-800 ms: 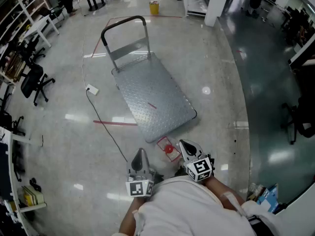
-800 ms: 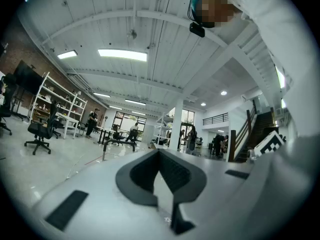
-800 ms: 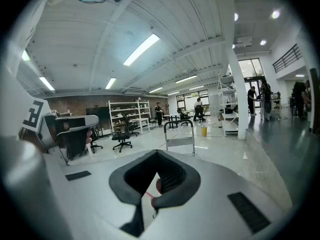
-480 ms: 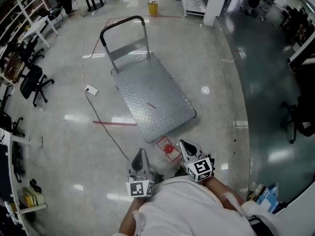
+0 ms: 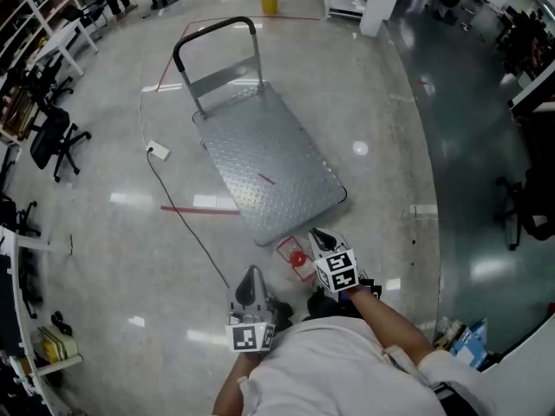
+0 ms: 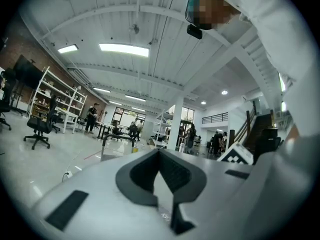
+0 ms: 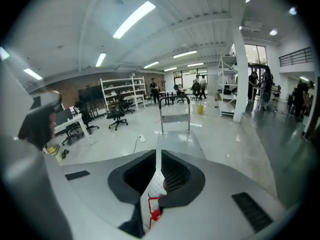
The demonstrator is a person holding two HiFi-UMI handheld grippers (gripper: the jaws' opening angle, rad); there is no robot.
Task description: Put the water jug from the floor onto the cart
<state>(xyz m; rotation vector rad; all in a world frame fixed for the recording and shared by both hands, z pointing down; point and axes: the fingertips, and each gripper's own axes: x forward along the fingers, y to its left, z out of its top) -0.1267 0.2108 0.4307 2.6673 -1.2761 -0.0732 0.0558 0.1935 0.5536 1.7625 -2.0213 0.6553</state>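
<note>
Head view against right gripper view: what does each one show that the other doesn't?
Only the head view shows the left tongs and the person's white shirt. Only the right gripper view shows the ceiling strip lights and a balcony railing. Both show the cart with its handle, the red-capped water jug on the floor at the cart's near end, the yellow bin beyond the cart, and the right tongs, shut and empty.

right claw (image 7: 158, 156), jaws together — red-capped water jug (image 7: 155, 212) below, cart (image 7: 175, 136) just beyond
</note>
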